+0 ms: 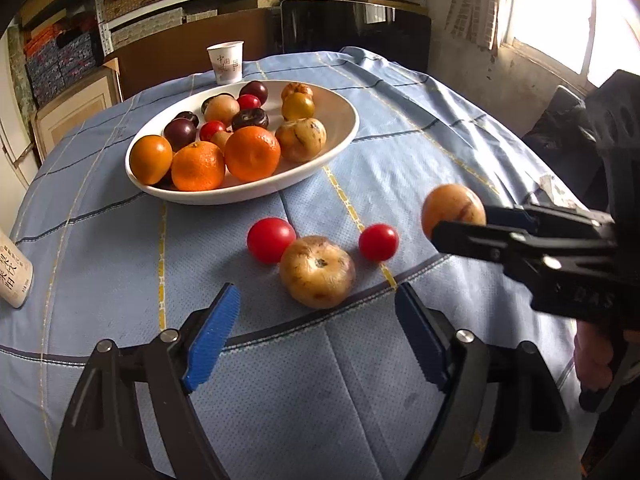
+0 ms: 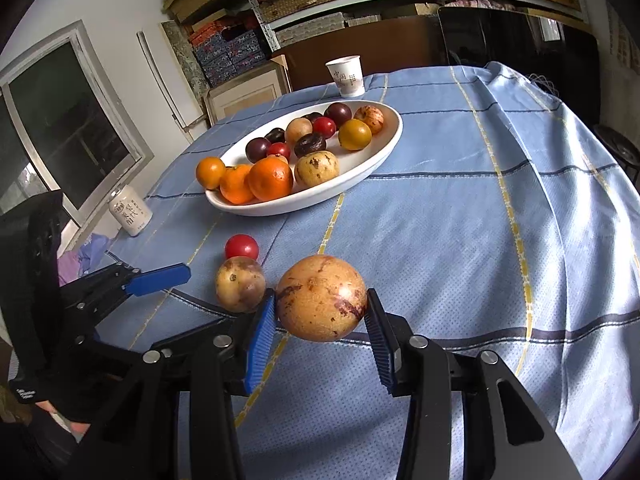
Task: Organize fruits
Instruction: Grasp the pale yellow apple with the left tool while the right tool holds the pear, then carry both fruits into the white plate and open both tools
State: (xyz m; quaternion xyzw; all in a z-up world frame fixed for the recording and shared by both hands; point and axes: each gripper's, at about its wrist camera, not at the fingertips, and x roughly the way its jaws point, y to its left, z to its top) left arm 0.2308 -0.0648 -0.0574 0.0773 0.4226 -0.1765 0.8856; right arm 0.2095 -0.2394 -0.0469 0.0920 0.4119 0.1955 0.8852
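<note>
My right gripper (image 2: 321,297) is shut on a tan speckled round fruit (image 2: 321,298), held above the blue cloth; the left wrist view shows that fruit (image 1: 452,208) at the right. A second tan fruit (image 1: 317,272) lies on the cloth just ahead of my left gripper (image 1: 318,320), which is open; its lower edge sits between the blue fingertips (image 1: 224,312), untouched. Two red tomatoes (image 1: 271,240) (image 1: 378,242) flank this fruit. Farther back stands a white oval bowl (image 1: 340,116) with oranges, dark plums, tomatoes and tan fruits.
A paper cup (image 1: 226,62) stands behind the bowl near the table's far edge. A pale can (image 2: 131,210) stands by the left edge. Blue checked cloth (image 2: 460,220) covers the round table. Shelves with boxes and a dark panel are beyond it.
</note>
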